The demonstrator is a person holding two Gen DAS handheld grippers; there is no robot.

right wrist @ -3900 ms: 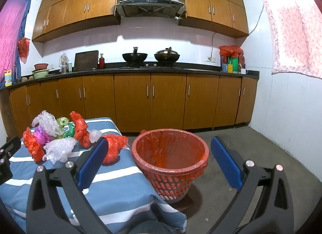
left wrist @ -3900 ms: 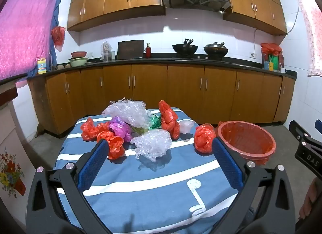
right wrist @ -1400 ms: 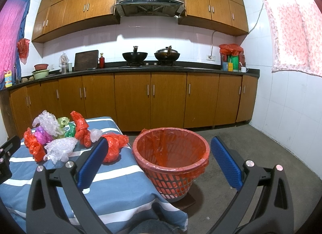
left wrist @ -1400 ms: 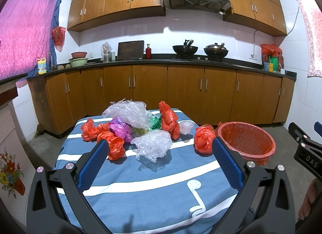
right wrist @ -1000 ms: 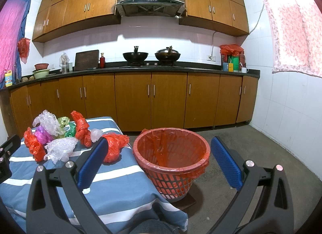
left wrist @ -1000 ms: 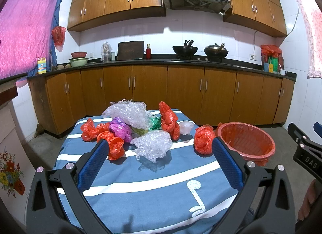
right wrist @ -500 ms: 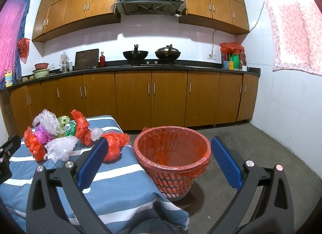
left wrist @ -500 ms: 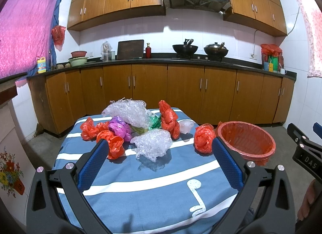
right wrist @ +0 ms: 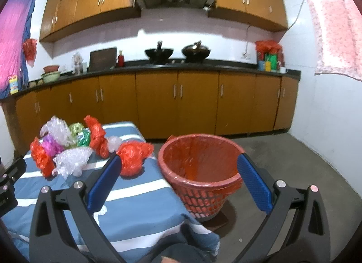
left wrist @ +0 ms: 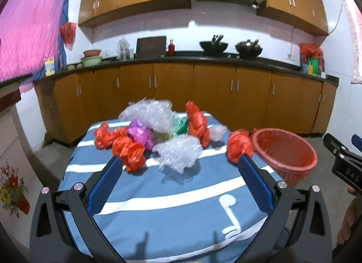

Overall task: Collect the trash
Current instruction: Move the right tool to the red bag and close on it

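We held the left gripper [left wrist: 178,169] and right gripper [right wrist: 178,169] wide open, gripping nothing; the trash [left wrist: 158,136] lay heaped on the table [left wrist: 172,215]. The basket [right wrist: 200,161] stood just beside the table.

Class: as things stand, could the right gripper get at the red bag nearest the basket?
Probably yes: the right gripper is open, and the red bag lies uncovered at the table edge.
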